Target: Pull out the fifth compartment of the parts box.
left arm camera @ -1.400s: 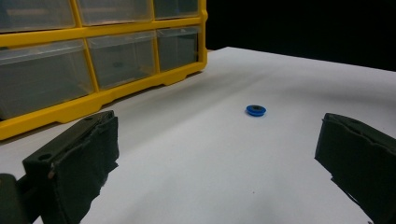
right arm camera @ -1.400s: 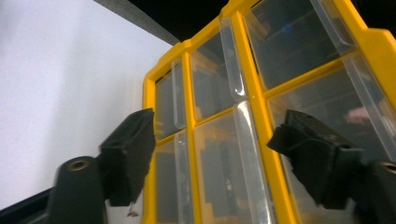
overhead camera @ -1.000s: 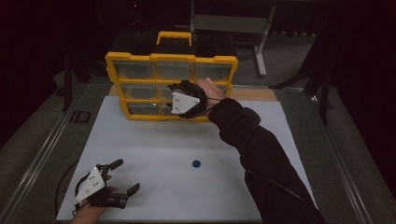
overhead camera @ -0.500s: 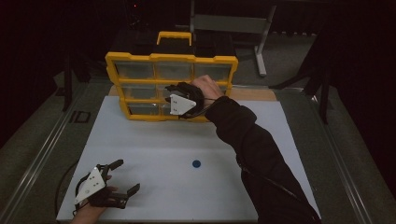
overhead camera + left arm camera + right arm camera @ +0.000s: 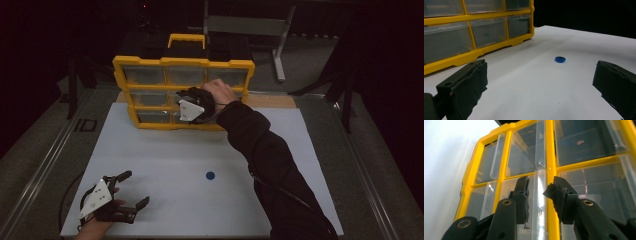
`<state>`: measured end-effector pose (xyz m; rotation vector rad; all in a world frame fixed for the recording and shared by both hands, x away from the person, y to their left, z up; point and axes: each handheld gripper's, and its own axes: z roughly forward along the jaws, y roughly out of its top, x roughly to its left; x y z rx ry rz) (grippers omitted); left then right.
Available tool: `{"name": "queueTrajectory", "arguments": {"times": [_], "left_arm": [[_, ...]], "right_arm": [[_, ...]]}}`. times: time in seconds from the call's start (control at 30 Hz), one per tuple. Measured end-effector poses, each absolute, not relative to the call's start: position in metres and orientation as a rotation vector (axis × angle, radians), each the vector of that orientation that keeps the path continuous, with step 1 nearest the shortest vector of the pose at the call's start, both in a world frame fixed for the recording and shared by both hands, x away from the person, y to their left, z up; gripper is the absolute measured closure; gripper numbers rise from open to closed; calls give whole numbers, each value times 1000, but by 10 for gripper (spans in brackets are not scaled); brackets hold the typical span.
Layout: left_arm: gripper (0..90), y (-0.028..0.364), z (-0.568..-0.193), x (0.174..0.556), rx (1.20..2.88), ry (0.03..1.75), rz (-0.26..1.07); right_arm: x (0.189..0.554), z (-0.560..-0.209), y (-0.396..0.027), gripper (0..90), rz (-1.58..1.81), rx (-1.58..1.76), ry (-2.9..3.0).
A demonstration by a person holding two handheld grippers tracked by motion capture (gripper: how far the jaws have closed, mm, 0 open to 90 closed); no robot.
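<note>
Clear plastic drawer handle [image 5: 539, 202] sits between my right gripper's [image 5: 539, 186] closing, not yet pinching jaws, lower centre; off-centre, they'd slip. Left gripper [image 5: 540, 77] spread.

The drawer cabinet [image 5: 183, 95] has a glossy yellow plastic frame and clear, smooth plastic drawers [image 5: 584, 142]. The table top [image 5: 165, 160] looks white and matt. The gripper pads [image 5: 469, 82] are black, rough and dull.
</note>
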<state>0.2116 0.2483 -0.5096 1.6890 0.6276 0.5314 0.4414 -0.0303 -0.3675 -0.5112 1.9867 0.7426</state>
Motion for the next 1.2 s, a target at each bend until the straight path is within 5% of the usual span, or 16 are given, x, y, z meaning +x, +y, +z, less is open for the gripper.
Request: {"name": "queueTrajectory", "arguments": {"times": [0.77,1.2], "left_arm": [[0,248,-510,212,1690,621,527],[0,247,-510,212,1696,618,526]], "right_arm": [[459,-379,-23,648,661,-477,2020],[461,-380,-18,744,661,-441,2020]]}}
